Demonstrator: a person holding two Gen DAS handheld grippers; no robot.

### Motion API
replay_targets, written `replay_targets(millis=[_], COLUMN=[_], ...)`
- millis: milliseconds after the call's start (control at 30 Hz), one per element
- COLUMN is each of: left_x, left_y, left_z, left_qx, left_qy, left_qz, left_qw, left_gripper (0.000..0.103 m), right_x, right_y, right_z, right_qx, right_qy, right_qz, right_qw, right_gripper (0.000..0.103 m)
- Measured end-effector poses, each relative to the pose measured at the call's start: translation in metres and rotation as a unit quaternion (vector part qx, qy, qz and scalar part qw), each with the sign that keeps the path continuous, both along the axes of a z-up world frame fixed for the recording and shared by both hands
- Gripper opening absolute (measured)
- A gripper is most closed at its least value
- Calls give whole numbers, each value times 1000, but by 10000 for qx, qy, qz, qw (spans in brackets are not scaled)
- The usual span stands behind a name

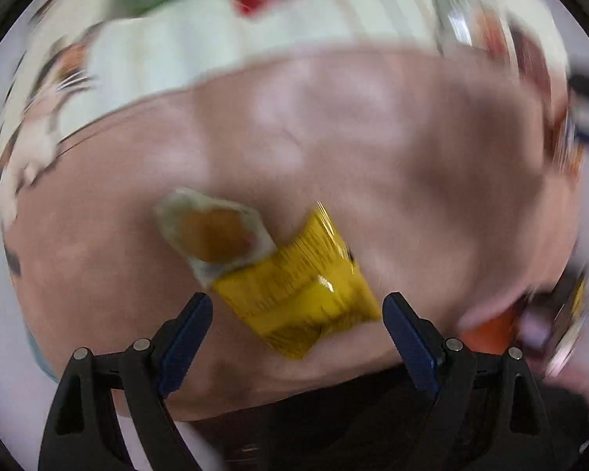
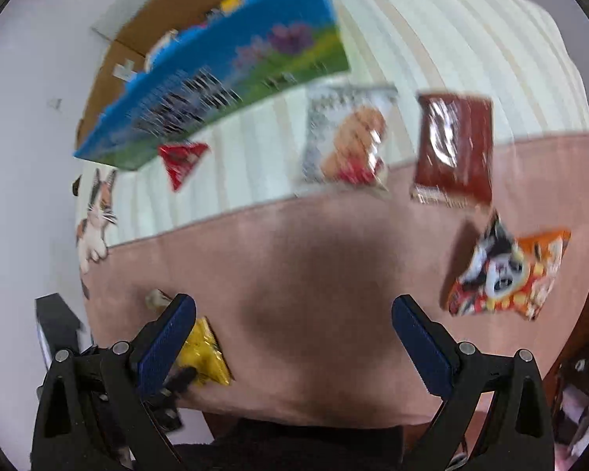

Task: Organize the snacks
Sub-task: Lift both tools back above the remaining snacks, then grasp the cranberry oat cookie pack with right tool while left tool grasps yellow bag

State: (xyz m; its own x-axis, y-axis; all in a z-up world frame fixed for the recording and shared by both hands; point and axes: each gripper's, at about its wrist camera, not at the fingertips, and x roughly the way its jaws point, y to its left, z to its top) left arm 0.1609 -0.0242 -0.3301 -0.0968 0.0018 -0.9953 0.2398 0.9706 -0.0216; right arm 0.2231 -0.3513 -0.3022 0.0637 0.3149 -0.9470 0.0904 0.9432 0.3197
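Left tongs (image 1: 297, 306) gaping, empty, over yellow snack packet (image 1: 298, 298) on near pink blanket (image 1: 373, 137) | right tongs (image 2: 293, 310) wide, empty | risk: I pinch fabric or the overlapping white packet (image 1: 212, 231); blur hides my alignment.

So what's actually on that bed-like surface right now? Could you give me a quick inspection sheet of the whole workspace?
Surface: pink cloth meeting a cream striped cloth with a cat print.
Job's things: yellow packet overlapping a white-and-orange packet; biscuit packet, brown packet, orange panda packet, red packet.
Clutter: blue-and-green box, cardboard box behind it.
Grippers: left gripper open above the yellow packet; right gripper open, empty.
Cables: nothing seen.
Surroundings: pale wall; picture blurred.
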Motion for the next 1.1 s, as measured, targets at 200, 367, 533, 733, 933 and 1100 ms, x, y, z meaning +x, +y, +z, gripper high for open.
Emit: replay_targets(millis=[200,367,533,733,933,1100], left_x=[-6,16,22,21,14,12], left_y=[-20,0,17,33,47,42], left_z=[-34,-32,-21,-6,-4,-16], left_qx=[528,413,-124,-446,-652,-594], left_qy=[-20,-268,-146,-160,-33,6], left_qz=[-417,503,1256,1533,1550,1566], left_qw=[9977,9975,9919,9870,9858,9859], left_gripper=[89,89,89,89,89,89], right_x=[-29,-29,19,96,131,116], right_y=[-16,-35,-41,-23,1,14], right_z=[-31,-30,-18,-32,-72,-69], right_qx=[66,-5,-84,-379,-953,-1006], right_qy=[379,271,-262,-584,-307,-421], right_qz=[-328,-561,-690,-602,-351,132], right_qw=[9987,9981,9972,9958,9944,9939], right_gripper=[102,102,102,89,71,68])
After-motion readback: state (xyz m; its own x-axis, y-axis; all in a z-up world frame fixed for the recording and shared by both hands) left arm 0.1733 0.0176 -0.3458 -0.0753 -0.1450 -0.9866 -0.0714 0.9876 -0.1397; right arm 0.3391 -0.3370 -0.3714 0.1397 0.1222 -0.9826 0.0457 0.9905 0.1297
